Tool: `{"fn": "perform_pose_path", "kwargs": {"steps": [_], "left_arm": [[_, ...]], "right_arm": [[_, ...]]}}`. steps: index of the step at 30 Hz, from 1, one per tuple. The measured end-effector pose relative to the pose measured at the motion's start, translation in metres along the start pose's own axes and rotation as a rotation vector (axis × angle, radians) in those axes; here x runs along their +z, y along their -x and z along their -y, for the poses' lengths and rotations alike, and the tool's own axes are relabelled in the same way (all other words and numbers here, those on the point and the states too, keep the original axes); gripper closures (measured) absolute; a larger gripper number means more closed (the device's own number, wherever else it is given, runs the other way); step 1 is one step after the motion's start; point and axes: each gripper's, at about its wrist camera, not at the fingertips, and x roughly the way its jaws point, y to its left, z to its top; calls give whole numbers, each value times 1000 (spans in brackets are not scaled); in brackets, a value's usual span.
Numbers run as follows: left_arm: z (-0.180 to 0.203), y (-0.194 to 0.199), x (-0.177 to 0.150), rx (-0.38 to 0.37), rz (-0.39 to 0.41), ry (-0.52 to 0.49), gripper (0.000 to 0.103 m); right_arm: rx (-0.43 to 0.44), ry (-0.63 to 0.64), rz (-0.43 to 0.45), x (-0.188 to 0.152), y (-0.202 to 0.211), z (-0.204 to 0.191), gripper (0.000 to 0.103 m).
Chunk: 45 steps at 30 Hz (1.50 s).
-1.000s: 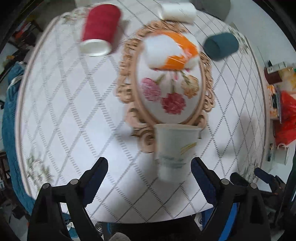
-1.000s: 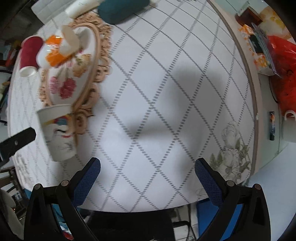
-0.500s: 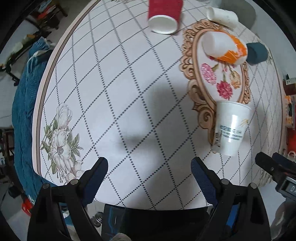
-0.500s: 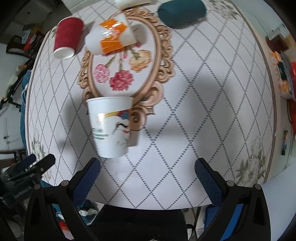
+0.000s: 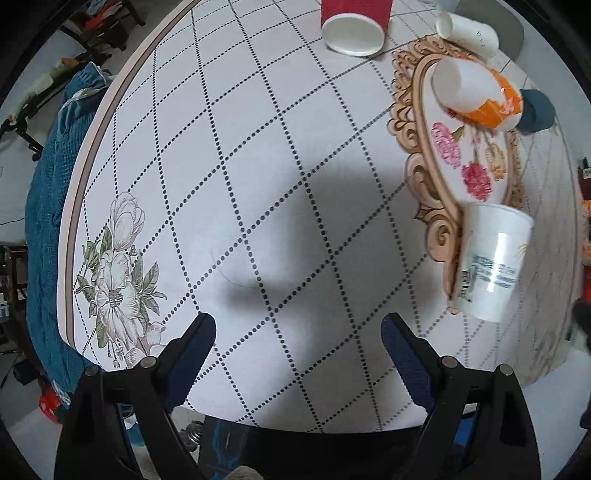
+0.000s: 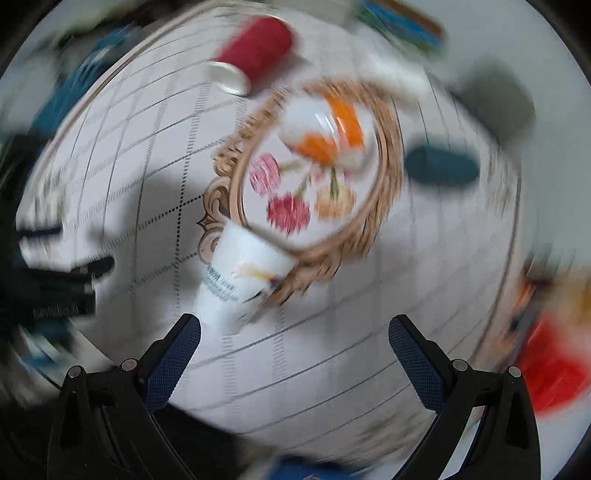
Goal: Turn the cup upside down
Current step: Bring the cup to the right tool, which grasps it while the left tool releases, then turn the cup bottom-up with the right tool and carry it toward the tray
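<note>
Standing mouth-down near the table's point(image 5: 258, 147) near edge, at the tip of its printed oval, the white cup point(image 5: 489, 262) looks already flipped, its axis upright, narrow base on top. You hold both grippers, left point(image 5: 298, 334) and right point(image 6: 294, 334), spread wide and empty, clear of it. Little seems left but pulling away; the right view is blurred.

red cup point(image 5: 354, 23), teal cup point(image 5: 536, 115), floral tablecloth point(image 5: 229, 155)
</note>
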Motion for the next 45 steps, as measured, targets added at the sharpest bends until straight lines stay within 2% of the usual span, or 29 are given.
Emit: {"fn": "perform_pose_path", "kwargs": {"steps": [4,7,8,11,13,17,24,33,35,40,45], "left_arm": [[4,-14,2,0,-24,9,11],[6,-21,4,-12,-32,27,11],[7,-22,4,-15,-32,32,11],[9,-28,7,-16,-34,52,11],[8,-32,8,-17,-37,64,11],[1,-42,8,-22,-42,93,11],[-7,-54,11,-27,-47,122,11],[-31,-63,8,-27,-43,126,11],[-35,-66,10,-24,-44,126,11],[-48,-74,16,-22,-47,127,11],[-55,-75,23,-24,-43,124,11]], "right_arm": [[-281,539,82,-2,2,-45,0],[-424,902,92,-18,-14,-73,0],[-472,1072,87,-30,-23,-83,0],[-542,1461,80,-65,-45,-101,0],[-571,1671,77,-84,-58,-104,0],[-604,1930,85,-101,-80,-105,3],[-604,2143,92,-93,-101,-105,7],[-604,2215,18,-76,-133,-103,24],[-610,2215,0,-73,-141,-102,34],[-582,2160,-15,-60,-146,-111,35],[-522,2013,-56,-36,-142,-120,37]]}}
